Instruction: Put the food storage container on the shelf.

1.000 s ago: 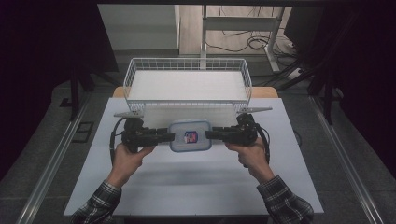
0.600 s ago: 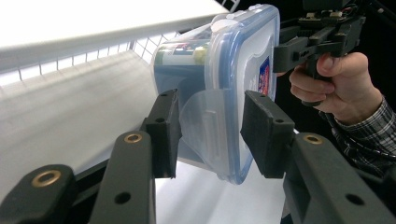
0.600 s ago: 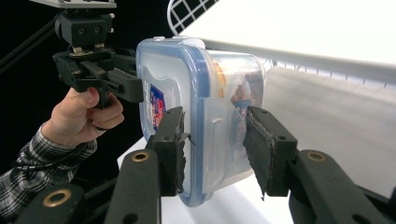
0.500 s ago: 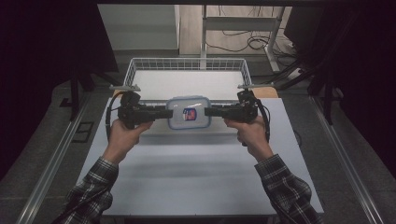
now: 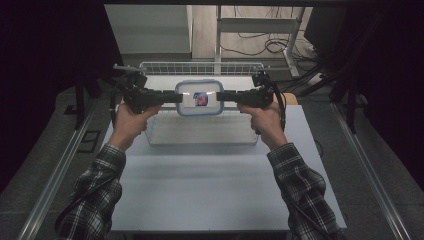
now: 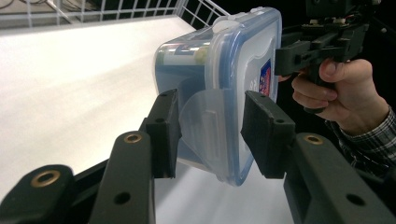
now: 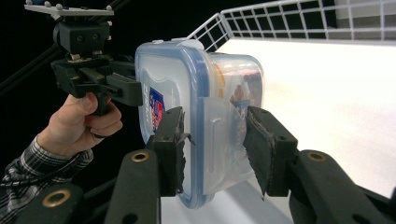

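A clear plastic food box (image 5: pixel 200 97) with a blue-rimmed lid and a red-and-blue label hangs in the air over a white wire basket (image 5: pixel 165 134). My left gripper (image 5: pixel 178 97) is shut on the box's left end and my right gripper (image 5: pixel 220 96) on its right end. In the left gripper view the box (image 6: pixel 224 60) stands on edge, and my left gripper (image 6: pixel 210 133) clamps it across lid and base at a side latch. The right gripper view shows the box (image 7: pixel 173 79) the same way, pinched by my right gripper (image 7: pixel 215 147).
The basket's far rim (image 5: pixel 200 66) is against the back of the white table (image 5: pixel 210 190), and its floor (image 6: pixel 70 84) is bare white. Metal rails (image 5: pixel 55 175) run along both table sides. Cables and a stand lie on the floor behind.
Both hands have lifted the box and carried it away from the person. It was low over the table in front of the basket and now hangs above the basket.
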`<act>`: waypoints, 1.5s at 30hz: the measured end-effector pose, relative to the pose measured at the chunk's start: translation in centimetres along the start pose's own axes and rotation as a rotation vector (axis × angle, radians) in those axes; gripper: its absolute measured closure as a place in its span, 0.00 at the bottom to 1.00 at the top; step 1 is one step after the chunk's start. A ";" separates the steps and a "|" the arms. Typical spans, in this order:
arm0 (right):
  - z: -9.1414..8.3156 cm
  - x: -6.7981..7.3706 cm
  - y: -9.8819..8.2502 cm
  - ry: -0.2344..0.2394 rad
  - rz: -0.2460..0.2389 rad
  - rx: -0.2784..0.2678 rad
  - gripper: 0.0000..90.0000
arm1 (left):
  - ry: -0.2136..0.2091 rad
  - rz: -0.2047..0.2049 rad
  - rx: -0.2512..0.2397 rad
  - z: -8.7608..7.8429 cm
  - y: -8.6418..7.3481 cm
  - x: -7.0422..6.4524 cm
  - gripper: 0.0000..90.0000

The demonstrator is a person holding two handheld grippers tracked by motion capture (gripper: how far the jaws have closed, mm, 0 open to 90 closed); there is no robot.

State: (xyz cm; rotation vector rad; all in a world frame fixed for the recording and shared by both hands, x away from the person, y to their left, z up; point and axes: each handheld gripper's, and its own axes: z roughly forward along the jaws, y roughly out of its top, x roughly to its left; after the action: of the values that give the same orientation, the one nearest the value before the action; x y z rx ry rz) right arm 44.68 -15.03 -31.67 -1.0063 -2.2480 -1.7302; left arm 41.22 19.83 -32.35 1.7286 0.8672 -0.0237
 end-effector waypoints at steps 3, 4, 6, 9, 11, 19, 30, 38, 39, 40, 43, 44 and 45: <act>0.4 -0.7 0.6 -0.002 0.008 -0.004 0.65 | -0.001 -0.006 -0.002 0.4 0.6 0.9 0.64; 0.6 -0.9 0.8 -0.006 0.012 -0.008 0.65 | -0.001 -0.011 -0.003 0.5 0.8 1.2 0.63; 0.8 -1.4 1.0 -0.008 0.024 -0.010 0.65 | -0.001 -0.015 -0.004 0.8 1.0 1.7 0.63; 1.1 -2.2 1.3 -0.011 0.041 -0.014 0.65 | 0.001 -0.032 -0.006 1.3 1.3 2.4 0.63; 1.3 -3.0 1.4 -0.013 0.064 -0.019 0.65 | 0.005 -0.041 -0.011 1.7 1.4 2.8 0.63; 1.8 -3.6 1.3 -0.033 0.061 0.004 0.64 | 0.029 -0.057 -0.009 2.6 1.2 3.4 0.59; 2.1 -3.2 1.2 -0.151 0.024 0.030 0.66 | 0.043 -0.077 0.007 3.2 1.0 3.9 0.53; 2.4 -2.8 1.2 -0.179 0.008 0.036 0.69 | 0.177 -0.041 0.051 3.3 1.7 3.6 0.47; 2.5 -2.7 1.3 -0.196 0.000 0.040 0.69 | 0.182 -0.040 0.049 3.3 1.7 3.6 0.49; 2.5 -2.7 1.3 -0.196 0.000 0.040 0.69 | 0.181 -0.036 0.048 3.4 1.7 3.6 0.49; 2.7 -2.5 1.5 -0.212 -0.007 0.040 0.68 | 0.224 -0.007 0.044 3.4 1.8 3.2 0.50; 2.7 -2.5 1.5 -0.219 -0.010 0.038 0.67 | 0.226 -0.005 0.038 3.4 1.9 3.2 0.50; 2.7 -2.5 1.6 -0.228 -0.011 0.034 0.67 | 0.224 -0.004 0.034 3.5 1.8 3.2 0.50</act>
State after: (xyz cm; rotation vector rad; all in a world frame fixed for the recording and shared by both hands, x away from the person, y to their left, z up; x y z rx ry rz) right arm 48.28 -13.44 -32.51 -1.2424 -2.4117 -1.6500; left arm 45.98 18.48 -33.45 1.7842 1.0387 0.1569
